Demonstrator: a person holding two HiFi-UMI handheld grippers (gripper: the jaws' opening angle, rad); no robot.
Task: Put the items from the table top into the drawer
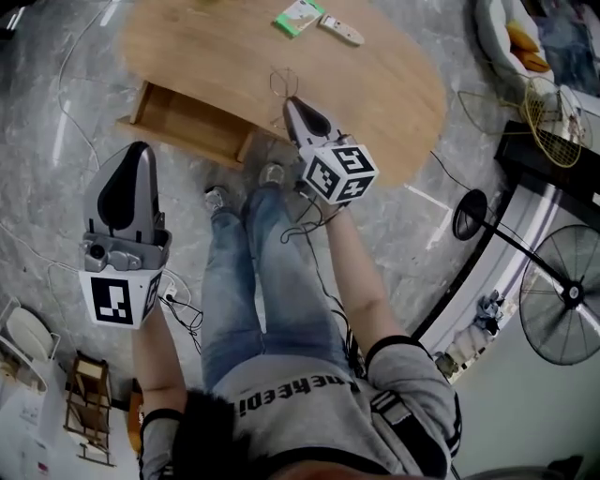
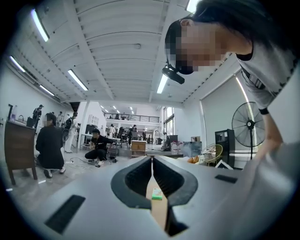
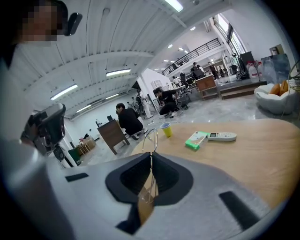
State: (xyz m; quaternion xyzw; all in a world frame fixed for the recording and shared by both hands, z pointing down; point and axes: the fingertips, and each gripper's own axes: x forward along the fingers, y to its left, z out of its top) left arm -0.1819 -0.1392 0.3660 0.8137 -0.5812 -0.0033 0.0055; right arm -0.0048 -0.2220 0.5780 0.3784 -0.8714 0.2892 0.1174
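— Counting from nearest: two grippers. The left gripper [image 1: 142,150] has its jaws pressed together on nothing. The right gripper [image 1: 291,101] pinches the thin wall of one clear cup [image 1: 284,82] at the near edge of the desk [image 1: 394,103].
— And farther out?
— One open drawer [image 1: 187,127] juts from under the desk, just left of the clear cup; only the head view shows it. Beyond, one green box [image 1: 300,17] and one remote [image 1: 339,30] lie close together on the desk.
— Anything else?
— Only the right gripper view shows one yellow cup [image 3: 166,130], upright beyond the clear cup.
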